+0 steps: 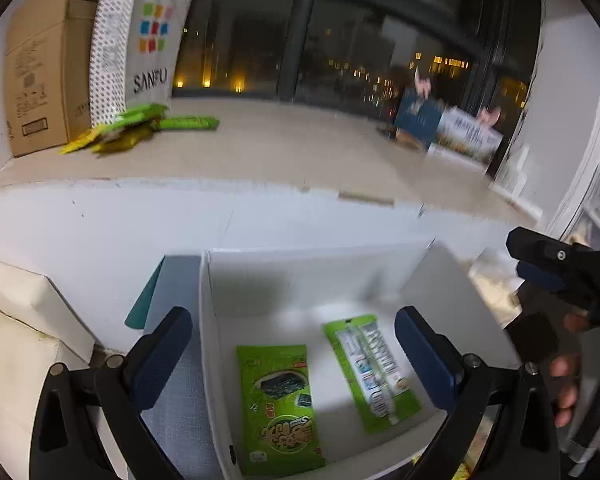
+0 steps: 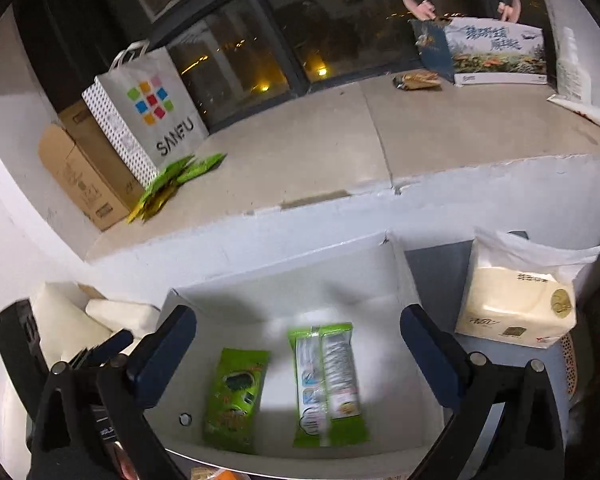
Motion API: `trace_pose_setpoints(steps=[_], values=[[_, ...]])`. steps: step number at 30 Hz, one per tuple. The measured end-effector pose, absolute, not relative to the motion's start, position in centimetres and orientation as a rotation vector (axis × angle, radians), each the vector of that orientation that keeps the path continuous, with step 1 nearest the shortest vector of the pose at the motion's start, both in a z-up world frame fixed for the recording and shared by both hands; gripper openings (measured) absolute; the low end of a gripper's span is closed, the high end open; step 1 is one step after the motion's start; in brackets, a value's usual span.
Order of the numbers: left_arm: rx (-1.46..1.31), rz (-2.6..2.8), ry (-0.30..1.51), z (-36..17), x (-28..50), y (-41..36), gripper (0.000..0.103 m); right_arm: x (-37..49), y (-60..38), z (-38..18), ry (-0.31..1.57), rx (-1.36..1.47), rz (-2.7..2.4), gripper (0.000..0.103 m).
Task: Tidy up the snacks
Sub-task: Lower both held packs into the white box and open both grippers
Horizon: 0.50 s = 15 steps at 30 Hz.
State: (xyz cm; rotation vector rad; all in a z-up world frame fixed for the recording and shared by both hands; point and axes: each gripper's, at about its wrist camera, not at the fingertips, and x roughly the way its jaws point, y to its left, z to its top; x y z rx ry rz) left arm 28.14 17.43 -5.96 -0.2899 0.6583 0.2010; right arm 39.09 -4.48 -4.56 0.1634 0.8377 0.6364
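Big picture first: a long stone window ledge (image 2: 440, 136) runs under the dark glass, and at its left end a cardboard box (image 1: 40, 68) and a SANFU paper bag (image 2: 156, 112) stand against the wall. A heap of green snack packets (image 1: 136, 128) is piled at the bag's foot, looking like the stock waiting to be sorted.

Below the ledge sits the white bin (image 1: 300, 280), pushed up near the wall so both hands reach it. A tissue pack (image 2: 516, 304) stands just beside it to the right.

Inside the bin, two packets lie flat side by side, apart: a green seaweed packet (image 1: 280, 404) on the left and a longer green-and-white packet (image 1: 372, 372) on the right.

Now the tools: the left gripper (image 1: 296, 360) hangs over the bin, jaws spread wide, nothing between them. The right gripper (image 2: 300, 356) does likewise, wide and empty. I'd guess they head to the heap next.
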Motion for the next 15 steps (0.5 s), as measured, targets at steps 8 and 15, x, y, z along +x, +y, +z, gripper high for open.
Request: trace_pose_setpoints(steps=[8,15], values=[[-0.250,0.149,0.521,-2.3,20.5,15.0,0.103,33.8,-6.6,-0.8,0.644,0.173,0.734,0.103],[-0.281,0.074,0.466,-1.1,11.4,11.2,0.103,23.9,-10.6,1.8,0.504,0.069,0.808,0.103]])
